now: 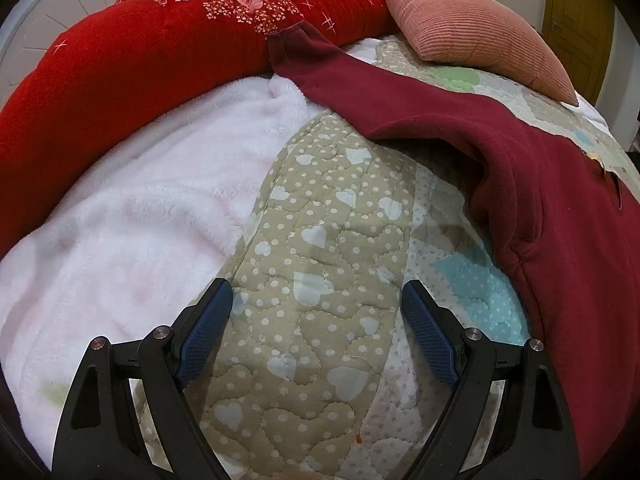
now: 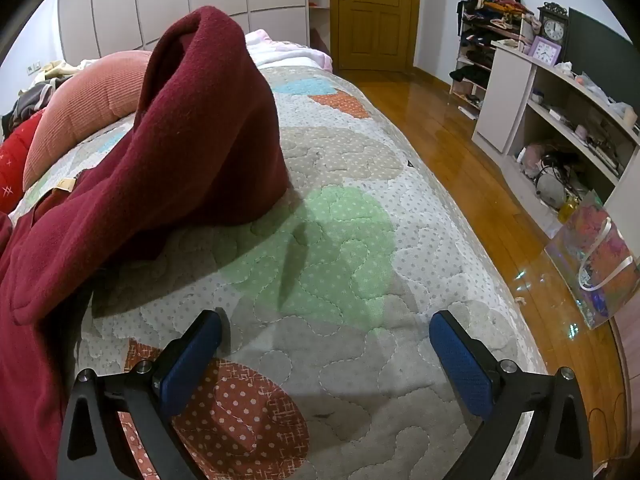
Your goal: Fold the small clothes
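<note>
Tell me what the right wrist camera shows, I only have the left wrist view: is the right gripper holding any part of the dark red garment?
Observer: No. The right gripper is open and empty over the quilt; the dark red garment lies to its left, apart from the pads.
Operator: Does the garment lie flat on that side?
Observer: No. One part stands up in a tall peak above the quilt.
Operator: What lies beyond the bed there?
Observer: A wooden floor, with a shiny gift bag standing near the bed's edge.
</note>
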The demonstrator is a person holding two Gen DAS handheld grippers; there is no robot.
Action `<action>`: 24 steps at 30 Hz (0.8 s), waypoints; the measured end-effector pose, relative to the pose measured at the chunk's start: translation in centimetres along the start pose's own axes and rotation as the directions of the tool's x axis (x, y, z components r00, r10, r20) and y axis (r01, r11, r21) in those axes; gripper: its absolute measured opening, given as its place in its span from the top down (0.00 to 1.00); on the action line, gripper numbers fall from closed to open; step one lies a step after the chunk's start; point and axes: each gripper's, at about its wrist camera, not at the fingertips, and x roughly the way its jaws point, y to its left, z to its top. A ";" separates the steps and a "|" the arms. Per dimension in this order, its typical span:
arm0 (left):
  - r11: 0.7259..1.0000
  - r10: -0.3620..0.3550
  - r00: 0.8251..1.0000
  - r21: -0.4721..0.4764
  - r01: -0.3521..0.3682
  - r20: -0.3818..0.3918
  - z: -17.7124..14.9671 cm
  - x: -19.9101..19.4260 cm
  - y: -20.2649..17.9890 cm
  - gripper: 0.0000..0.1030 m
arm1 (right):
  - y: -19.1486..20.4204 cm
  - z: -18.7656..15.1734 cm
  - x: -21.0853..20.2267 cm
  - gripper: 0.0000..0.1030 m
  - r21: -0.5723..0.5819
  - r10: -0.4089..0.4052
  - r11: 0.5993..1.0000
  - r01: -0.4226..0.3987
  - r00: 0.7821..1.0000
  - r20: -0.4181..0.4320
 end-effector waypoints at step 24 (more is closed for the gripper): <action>0.974 -0.183 0.978 0.151 0.167 0.102 -2.6 -12.9 -6.8 0.16 | 6.2 -4.2 -18.4 0.01 -0.156 0.377 0.920 -0.359 0.921 0.103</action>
